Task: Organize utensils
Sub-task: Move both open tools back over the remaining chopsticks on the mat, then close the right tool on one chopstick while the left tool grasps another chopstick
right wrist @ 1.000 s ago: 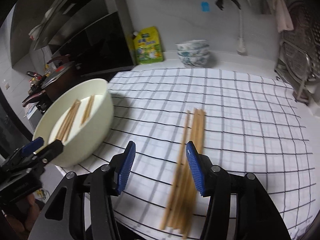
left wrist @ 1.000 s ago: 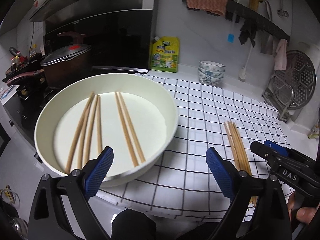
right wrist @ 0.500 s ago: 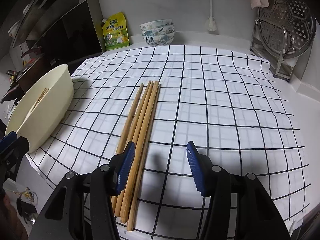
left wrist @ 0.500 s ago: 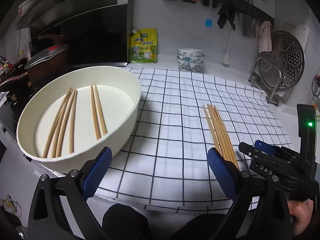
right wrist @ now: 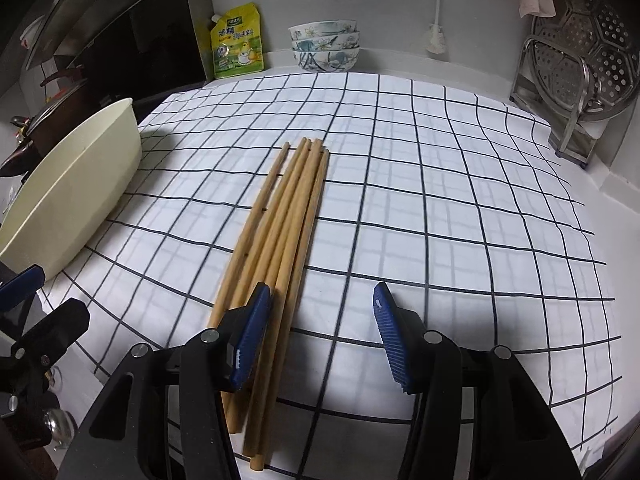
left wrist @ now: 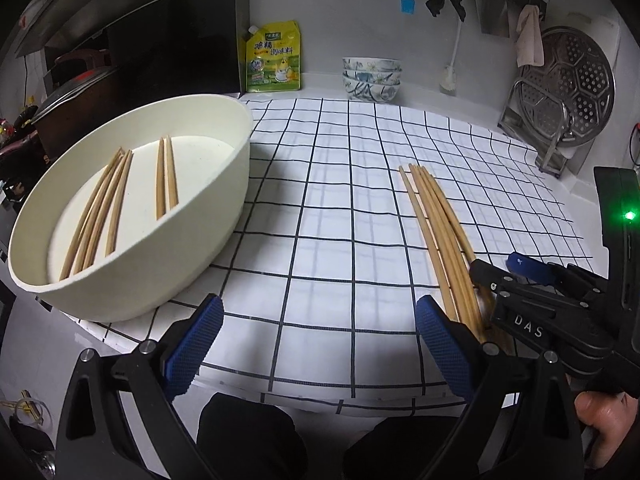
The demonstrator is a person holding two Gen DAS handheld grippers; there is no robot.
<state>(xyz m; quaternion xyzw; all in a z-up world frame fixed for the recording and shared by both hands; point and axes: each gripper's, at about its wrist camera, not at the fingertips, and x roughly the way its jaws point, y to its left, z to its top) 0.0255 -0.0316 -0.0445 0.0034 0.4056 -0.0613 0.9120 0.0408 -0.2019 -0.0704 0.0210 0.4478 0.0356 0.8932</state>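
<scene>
Chopsticks (right wrist: pixel 280 236) lie bundled at frame centre on the checked cloth (right wrist: pixel 460 208); right gripper (right wrist: pixel 320 344) open above their near ends; left gripper (left wrist: pixel 320 344) open, empty.

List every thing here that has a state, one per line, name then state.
Left tool: open, empty, over the cloth's near edge.
Right tool: open, low over the loose chopsticks' near ends, not gripping.
Loose chopsticks: bundled flat on the cloth.
Basin: upright, six chopsticks lying inside.
Cloth: spread flat.
Bowls: stacked upright.
Pouch: standing against the wall.
</scene>
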